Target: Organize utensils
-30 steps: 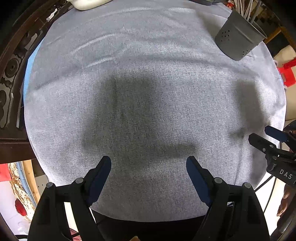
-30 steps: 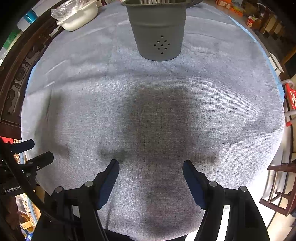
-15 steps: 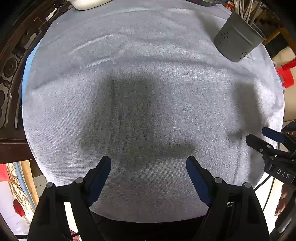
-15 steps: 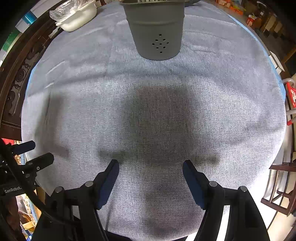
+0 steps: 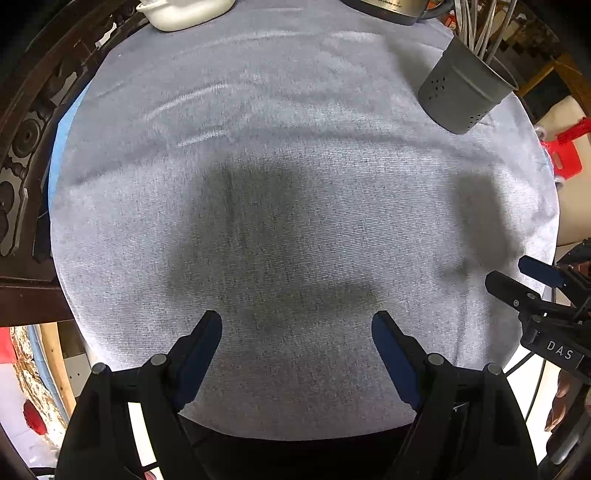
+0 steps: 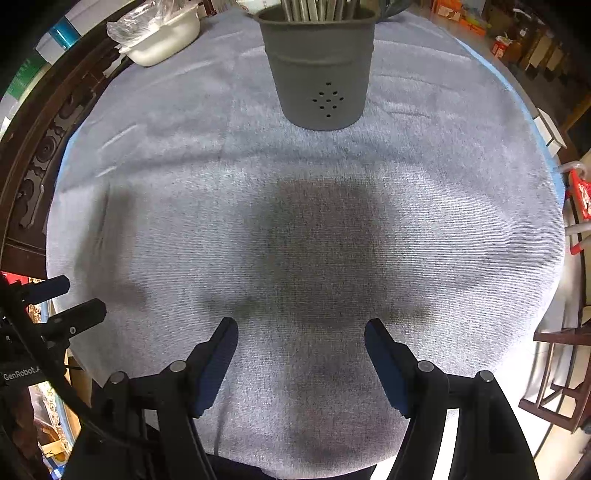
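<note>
Utensil holder: one dark grey holder (image 6: 320,72) with small drain holes is seen standing upright on the desk, straight ahead of the right gripper's jaws and well apart from them; from the left gripper it is seen far ahead and off to the right (image 5: 466,94).
Utensils: a bundle of metal handles (image 6: 317,8) is seen rising from the holder; the tops are cut off by the frame edge, so neither count nor kind can be told.
Right gripper: one (image 6: 301,328); its jaws are spread wide with nothing between them, only cloth below. It is also seen at the right edge of the left view (image 5: 517,275), partly cut off.
Left gripper: one (image 5: 297,321); its jaws are likewise spread wide and nothing is held. It is seen at the left edge of the right view (image 6: 70,301), partly cut off.
Desk: one round desk covered by a grey cloth (image 6: 443,206); dark soft shadows are cast on the cloth ahead of both pairs of jaws.
White container: one (image 6: 162,37), with clear plastic over it, is placed at the far left rim as seen from the right gripper; its contents cannot be made out.
Metal vessel: one (image 5: 388,9), at the far rim ahead of the left jaws, mostly cut off; lettering on it is too small to read.
Red object: one (image 5: 565,147), beyond the desk's right rim, is not identifiable.
</note>
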The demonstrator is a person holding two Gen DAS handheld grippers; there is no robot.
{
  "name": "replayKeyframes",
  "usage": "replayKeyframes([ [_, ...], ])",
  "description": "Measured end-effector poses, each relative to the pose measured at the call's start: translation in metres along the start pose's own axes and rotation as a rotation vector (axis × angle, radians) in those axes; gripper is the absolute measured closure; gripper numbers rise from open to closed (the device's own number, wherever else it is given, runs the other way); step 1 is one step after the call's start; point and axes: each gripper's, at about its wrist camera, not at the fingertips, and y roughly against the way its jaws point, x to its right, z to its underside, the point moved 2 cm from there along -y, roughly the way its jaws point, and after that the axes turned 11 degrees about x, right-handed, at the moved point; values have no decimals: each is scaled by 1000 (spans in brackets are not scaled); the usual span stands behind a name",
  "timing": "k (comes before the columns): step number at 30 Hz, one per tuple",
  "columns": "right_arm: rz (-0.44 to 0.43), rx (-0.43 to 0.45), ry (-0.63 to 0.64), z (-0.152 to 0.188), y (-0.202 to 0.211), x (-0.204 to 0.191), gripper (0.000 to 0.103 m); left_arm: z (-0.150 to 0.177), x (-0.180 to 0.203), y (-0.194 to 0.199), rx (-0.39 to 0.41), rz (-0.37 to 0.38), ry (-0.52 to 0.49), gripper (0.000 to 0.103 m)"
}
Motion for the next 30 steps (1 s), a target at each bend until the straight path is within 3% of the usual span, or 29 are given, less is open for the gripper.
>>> replayKeyframes([
  [16, -13, 15, 7, 1, 2, 0, 29, -1, -15, 9, 10, 6, 22, 19],
  [30, -20, 29, -9, -4, 1, 7, 29, -11, -7, 12, 24, 10, 6, 19],
])
